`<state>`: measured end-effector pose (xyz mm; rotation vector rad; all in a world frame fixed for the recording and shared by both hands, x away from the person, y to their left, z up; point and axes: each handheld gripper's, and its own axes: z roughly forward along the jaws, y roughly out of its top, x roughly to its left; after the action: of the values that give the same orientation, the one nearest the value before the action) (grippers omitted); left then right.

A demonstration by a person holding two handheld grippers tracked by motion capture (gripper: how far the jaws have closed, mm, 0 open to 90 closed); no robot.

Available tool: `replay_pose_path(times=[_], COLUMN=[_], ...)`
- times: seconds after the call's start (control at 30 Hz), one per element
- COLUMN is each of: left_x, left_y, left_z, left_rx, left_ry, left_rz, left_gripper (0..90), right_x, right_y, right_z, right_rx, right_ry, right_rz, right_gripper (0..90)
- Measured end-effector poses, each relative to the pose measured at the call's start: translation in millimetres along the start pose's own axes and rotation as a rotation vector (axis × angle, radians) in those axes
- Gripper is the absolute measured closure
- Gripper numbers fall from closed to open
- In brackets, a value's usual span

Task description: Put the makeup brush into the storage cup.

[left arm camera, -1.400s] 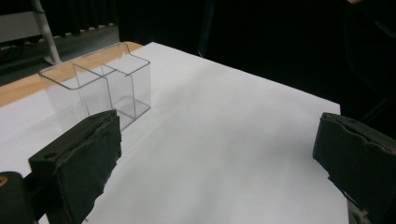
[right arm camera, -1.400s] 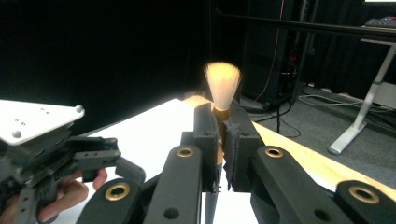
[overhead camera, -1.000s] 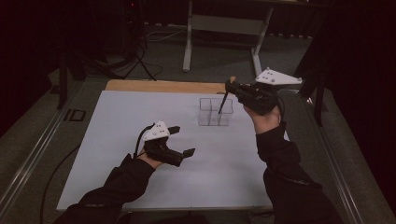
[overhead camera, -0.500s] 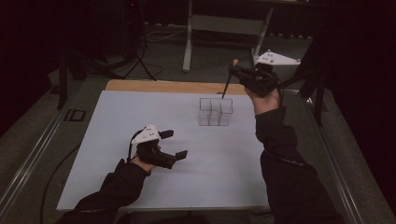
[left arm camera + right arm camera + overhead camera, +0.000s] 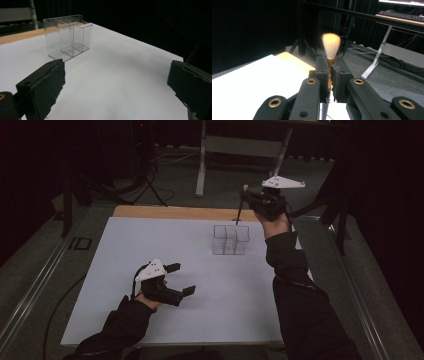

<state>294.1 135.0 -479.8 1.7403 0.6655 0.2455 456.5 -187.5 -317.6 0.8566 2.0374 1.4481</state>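
Clear plastic organizer (image 5: 230,240) sits below the right claw (image 5: 331,72) pinching a brush (image 5: 331,45); left claw (image 5: 181,279) spread.

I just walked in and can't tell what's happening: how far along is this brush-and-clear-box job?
Done: nothing stands in the clear organizer. In hand: the right gripper is clamped on a brush, held above the organizer's far side. Left: setting it down somewhere; the left gripper waits open.

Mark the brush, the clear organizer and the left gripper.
brush (image 5: 331,43), right gripper view, on the bristle tuft
clear organizer (image 5: 65,35), left gripper view, on its front wall
left gripper (image 5: 180,279), high view, midway between its fingers
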Motion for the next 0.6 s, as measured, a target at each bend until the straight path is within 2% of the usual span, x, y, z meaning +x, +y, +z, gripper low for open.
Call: replay_pose_path(times=[0.5,0.6], left_x=[0.1,0.2], left_y=[-3.6,-5.0], left_z=[-1.7,-1.4], left_rx=[-0.013,-0.008], left_ry=[0.005,0.004], left_rz=[-0.005,-0.004], left_gripper=[1.7,1.7], right_x=[-8.5,-9.9], right_y=[-36.7,-43.1], right_z=[29.7,33.6], right_rx=[0.057,0.055], right_ry=[-0.021,-0.01], right_rz=[0.038,0.054], right_gripper=[84.4,84.4])
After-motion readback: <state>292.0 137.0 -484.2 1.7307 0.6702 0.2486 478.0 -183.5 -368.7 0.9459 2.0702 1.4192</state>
